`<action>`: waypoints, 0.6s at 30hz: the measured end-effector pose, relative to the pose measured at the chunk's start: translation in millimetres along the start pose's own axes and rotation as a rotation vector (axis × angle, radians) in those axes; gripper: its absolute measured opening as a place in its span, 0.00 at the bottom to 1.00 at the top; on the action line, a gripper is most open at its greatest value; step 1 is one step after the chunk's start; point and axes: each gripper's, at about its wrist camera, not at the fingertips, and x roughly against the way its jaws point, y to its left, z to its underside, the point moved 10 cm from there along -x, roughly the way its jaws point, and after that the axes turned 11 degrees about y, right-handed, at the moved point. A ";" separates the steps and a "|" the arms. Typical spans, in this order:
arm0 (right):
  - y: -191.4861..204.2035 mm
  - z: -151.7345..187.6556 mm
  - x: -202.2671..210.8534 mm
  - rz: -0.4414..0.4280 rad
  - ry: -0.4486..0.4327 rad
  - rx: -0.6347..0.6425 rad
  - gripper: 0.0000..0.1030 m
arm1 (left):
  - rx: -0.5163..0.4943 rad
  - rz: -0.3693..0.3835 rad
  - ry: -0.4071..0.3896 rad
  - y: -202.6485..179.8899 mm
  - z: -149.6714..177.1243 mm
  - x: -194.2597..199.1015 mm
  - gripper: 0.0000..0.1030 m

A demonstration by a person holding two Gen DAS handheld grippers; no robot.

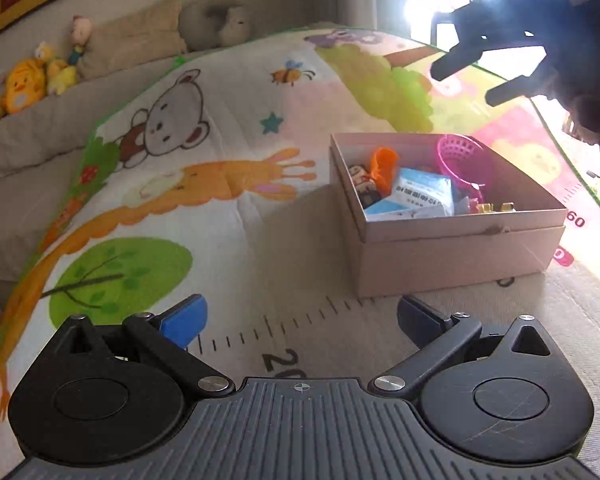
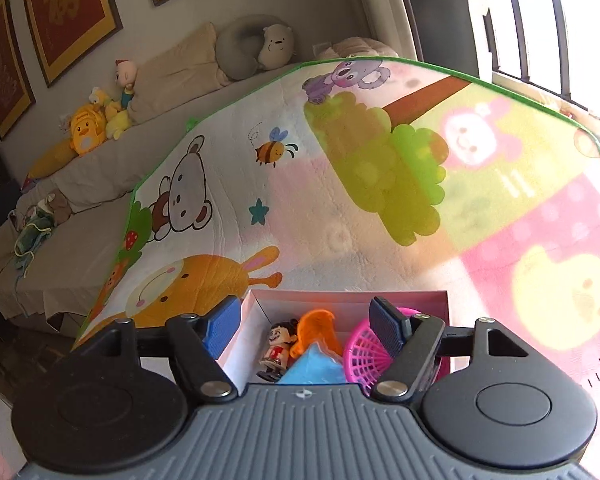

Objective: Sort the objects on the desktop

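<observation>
Open pink cardboard box (image 1: 456,240) w/ toys on cartoon play mat (image 1: 228,184), at 1 o'clock; left tongs (image 1: 300,320) wide apart, empty. Right tongs (image 2: 300,320) apart over box, empty.

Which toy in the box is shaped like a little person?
The figurine with dark hair and a red-and-white top, at the box's left end beside the orange toy; the others aren't figures.

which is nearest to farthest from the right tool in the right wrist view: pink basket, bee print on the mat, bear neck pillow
1. pink basket, in the box, by the right tool's right finger
2. bee print, mid-mat, beyond the box
3. bear neck pillow, on the sofa past the mat's far edge
</observation>
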 end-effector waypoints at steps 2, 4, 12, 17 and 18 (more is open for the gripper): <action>-3.3 17.5 12.8 0.011 -0.008 0.013 0.74 | 0.021 0.024 0.022 -1.8 6.8 -3.7 1.00; -4.9 40.4 27.9 0.009 -0.006 0.018 0.77 | 0.032 0.042 0.041 -6.0 14.5 -6.1 1.00; 5.6 146.8 65.8 0.056 -0.019 0.067 1.00 | 0.064 0.033 0.064 -13.2 35.4 -6.2 1.00; -7.6 195.7 36.9 0.137 0.076 0.023 1.00 | 0.077 0.023 0.079 -17.8 36.9 -11.6 1.00; -10.4 200.8 30.7 0.148 0.092 0.018 1.00 | 0.069 0.013 0.071 -20.4 36.0 -11.9 1.00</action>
